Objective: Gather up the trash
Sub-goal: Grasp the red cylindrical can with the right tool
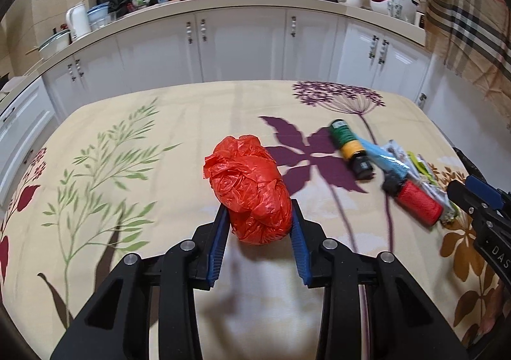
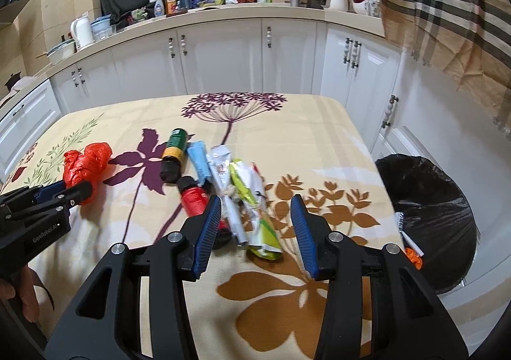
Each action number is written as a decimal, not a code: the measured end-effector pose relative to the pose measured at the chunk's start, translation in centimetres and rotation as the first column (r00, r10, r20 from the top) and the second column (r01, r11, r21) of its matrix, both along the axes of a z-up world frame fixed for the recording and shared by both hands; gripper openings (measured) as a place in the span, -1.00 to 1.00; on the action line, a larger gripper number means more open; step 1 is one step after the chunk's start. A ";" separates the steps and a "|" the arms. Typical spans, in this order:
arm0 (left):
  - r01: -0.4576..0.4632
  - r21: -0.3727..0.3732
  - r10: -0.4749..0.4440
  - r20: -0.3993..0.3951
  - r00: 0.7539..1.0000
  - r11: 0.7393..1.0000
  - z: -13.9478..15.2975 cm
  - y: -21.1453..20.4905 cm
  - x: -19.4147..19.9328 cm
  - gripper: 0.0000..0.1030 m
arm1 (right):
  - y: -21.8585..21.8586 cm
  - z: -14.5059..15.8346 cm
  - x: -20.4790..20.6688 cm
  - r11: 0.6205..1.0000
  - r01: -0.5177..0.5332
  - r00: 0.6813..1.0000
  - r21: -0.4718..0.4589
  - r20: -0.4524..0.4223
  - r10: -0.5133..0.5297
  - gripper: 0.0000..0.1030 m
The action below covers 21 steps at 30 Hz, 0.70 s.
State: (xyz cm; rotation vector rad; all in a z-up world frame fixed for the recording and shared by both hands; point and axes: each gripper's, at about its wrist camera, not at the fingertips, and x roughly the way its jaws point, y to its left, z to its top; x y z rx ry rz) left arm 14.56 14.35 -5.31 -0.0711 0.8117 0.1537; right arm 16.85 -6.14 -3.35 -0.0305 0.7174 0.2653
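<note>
At centre frame, the left gripper [image 1: 259, 226] clamps a crumpled red plastic bag [image 1: 250, 191] on the flowered bench [image 1: 159, 136], while the right gripper [image 2: 255, 229] hangs spread wide over a pile of wrappers [image 2: 252, 200] beside a black bin [image 2: 428, 200].

A crumpled red plastic bag [image 1: 250, 189] is sitting on the floral tablecloth, bunched into a tight, wrinkled ball. In the right wrist view, a loose pile of trash is lying toward 3 o'clock of it. A green and yellow bottle [image 2: 174, 154] is lying on its side, black cap toward the viewer. A light blue tube [image 2: 198, 162] is lying just beside it at 3 o'clock. A red canister [image 2: 194, 200] is lying at 6 o'clock of the bottle, touching the crumpled white and green wrappers [image 2: 252, 200], which are sprawling lengthwise.
</note>
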 end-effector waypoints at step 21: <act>-0.057 -0.040 0.057 -0.004 0.998 0.998 -0.7 3.9 -1.4 -0.28 | 5.1 -1.9 0.9 0.986 -0.164 0.979 -0.040 -0.132 0.158 -0.55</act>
